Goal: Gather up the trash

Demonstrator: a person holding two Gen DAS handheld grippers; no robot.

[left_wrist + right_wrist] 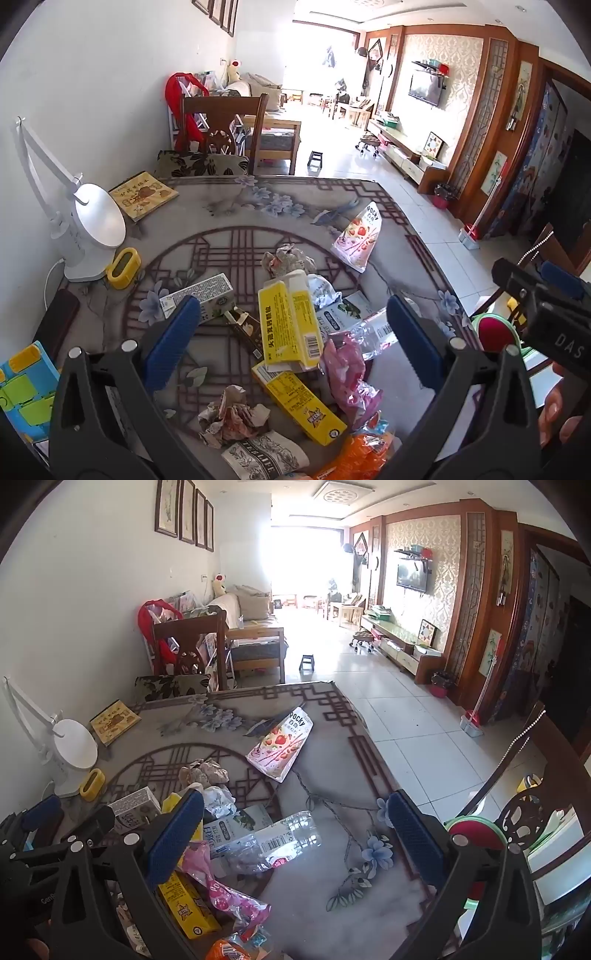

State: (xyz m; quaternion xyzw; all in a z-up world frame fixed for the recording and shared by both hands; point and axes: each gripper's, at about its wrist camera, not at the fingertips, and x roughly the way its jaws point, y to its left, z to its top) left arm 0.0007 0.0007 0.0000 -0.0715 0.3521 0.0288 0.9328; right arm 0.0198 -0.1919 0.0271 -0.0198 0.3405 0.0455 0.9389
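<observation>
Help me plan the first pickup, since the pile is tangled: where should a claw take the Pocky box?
Grip the Pocky box across its narrow width, near the middle, coming from above. It lies flat and alone on the table, apart from the pile, with both long edges free. The right claw, open, looks nearer.

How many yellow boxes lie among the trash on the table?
2. One yellow box lies mid-pile, propped over the other yellow box, which lies nearer the camera beside the pink wrapper. More may be hidden under the pile.

Both my wrist cams sit right behind their tongs, angled down at the table [229,206], sharing the Pocky pack [356,236] ahead.
</observation>
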